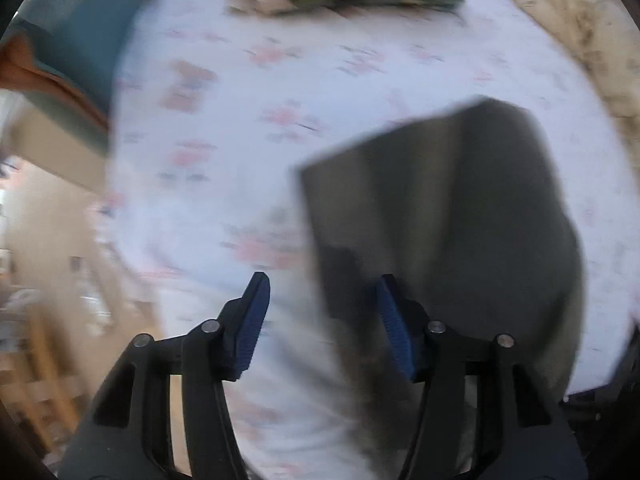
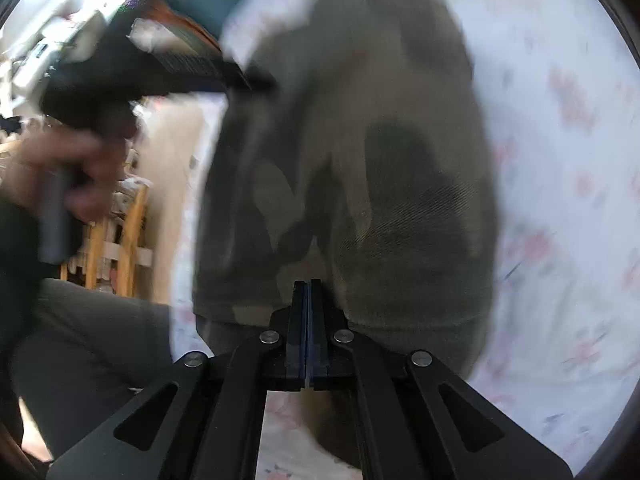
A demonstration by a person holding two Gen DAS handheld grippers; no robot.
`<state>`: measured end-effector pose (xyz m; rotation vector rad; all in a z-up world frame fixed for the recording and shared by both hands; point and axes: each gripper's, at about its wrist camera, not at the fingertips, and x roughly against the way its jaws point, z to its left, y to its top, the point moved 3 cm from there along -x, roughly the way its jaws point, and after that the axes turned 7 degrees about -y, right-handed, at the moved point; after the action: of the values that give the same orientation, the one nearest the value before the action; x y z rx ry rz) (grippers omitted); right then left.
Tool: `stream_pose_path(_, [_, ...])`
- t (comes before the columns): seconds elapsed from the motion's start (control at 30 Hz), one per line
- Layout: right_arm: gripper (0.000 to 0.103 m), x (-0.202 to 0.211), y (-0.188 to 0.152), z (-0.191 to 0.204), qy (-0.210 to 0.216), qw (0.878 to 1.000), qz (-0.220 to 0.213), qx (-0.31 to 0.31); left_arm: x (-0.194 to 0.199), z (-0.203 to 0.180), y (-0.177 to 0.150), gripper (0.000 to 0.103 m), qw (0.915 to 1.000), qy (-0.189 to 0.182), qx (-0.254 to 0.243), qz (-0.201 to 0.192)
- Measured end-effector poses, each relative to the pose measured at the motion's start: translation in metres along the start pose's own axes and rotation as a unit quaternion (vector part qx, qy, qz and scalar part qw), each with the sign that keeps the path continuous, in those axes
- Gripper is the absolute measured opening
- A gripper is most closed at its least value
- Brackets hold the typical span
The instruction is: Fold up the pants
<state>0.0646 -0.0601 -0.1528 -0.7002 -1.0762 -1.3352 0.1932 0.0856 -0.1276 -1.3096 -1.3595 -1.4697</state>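
Left gripper [image 1: 320, 324]: two matte black plastic linkage arms with slotted cut-outs, each carrying two round silver pivot screws, ending in blue ribbed finger pads [image 1: 250, 328]. Right gripper [image 2: 307, 320]: the same black arms, four silver screws in a row behind the tips, and dark blue pads. Off to its left, blurred, a bare-skinned hand [image 2: 76, 172] wraps a grey handle, beside a dark sleeve and grey trousered leg [image 2: 92, 344].

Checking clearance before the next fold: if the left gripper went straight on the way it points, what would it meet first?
Probably the floral sheet: the open left gripper straddles the left edge of the dark pants. Blur hides depth.
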Motion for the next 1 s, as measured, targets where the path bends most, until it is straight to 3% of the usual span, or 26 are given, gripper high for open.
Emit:
stream_pose_path(0.1, [0.0, -0.005, 0.001, 0.006, -0.018, 1.0, -0.019, 0.013, 0.025, 0.001, 0.0, 0.051, 0.9978, 0.057, -0.007, -0.035])
stream_pose_path(0.17, [0.0, 0.001, -0.009, 0.013, -0.027, 0.999, -0.023, 0.023, 0.044, -0.012, -0.001, 0.051, 0.9971, 0.016, -0.022, -0.071])
stream_pose_path(0.2, [0.003, 0.006, -0.009, 0.014, -0.021, 0.999, -0.026, 0.022, 0.051, -0.025, -0.002, 0.051, 0.9952, -0.034, -0.037, -0.084])
stream_pose_path(0.27, [0.007, 0.014, -0.016, 0.018, 0.006, 0.999, -0.029, 0.021, 0.051, -0.044, -0.007, 0.051, 0.9892, -0.107, -0.06, -0.08])
stream_pose_path(0.3, [0.007, 0.018, -0.018, 0.02, 0.024, 0.999, -0.022, 0.021, 0.041, -0.055, -0.012, 0.052, 0.9878, -0.118, -0.082, -0.06])
stream_pose_path(0.37, [0.007, 0.032, -0.025, 0.03, 0.056, 0.998, -0.023, 0.031, 0.003, -0.061, -0.022, 0.045, 0.9925, -0.054, -0.11, 0.003])
stream_pose_path(0.43, [0.007, 0.056, -0.032, 0.038, 0.062, 0.995, -0.053, 0.05, -0.022, -0.054, -0.025, 0.044, 0.9936, -0.028, -0.101, 0.042])
stream_pose_path(0.5, [0.007, 0.09, -0.034, 0.031, 0.037, 0.991, -0.118, 0.043, -0.032, -0.045, -0.023, 0.046, 0.9947, -0.025, -0.083, 0.056])
stream_pose_path(0.57, [0.007, 0.107, -0.034, 0.011, -0.011, 0.988, -0.152, 0.01, -0.031, -0.042, -0.02, 0.045, 0.995, -0.03, -0.075, 0.059])
stream_pose_path(0.6, [0.007, 0.105, -0.034, 0.0, -0.031, 0.988, -0.151, -0.008, -0.03, -0.042, -0.019, 0.046, 0.9949, -0.029, -0.077, 0.059])
stream_pose_path(0.73, [0.0, 0.061, -0.039, -0.018, -0.046, 0.996, -0.074, -0.004, -0.031, -0.044, -0.019, 0.046, 0.994, -0.023, -0.087, 0.063])
stream_pose_path(0.83, [0.0, 0.033, -0.045, -0.024, -0.023, 0.998, -0.047, -0.038, -0.036, -0.045, -0.02, 0.046, 0.9932, -0.007, -0.094, 0.068])
stream_pose_path(0.93, [0.0, 0.034, -0.042, -0.003, -0.076, 0.996, -0.038, 0.021, -0.037, -0.048, -0.018, 0.057, 0.9942, 0.003, -0.085, 0.066])
stream_pose_path(1.0, [0.005, 0.052, -0.041, -0.001, -0.074, 0.996, -0.049, 0.013, -0.034, -0.044, -0.017, 0.058, 0.9953, 0.0, -0.074, 0.062])
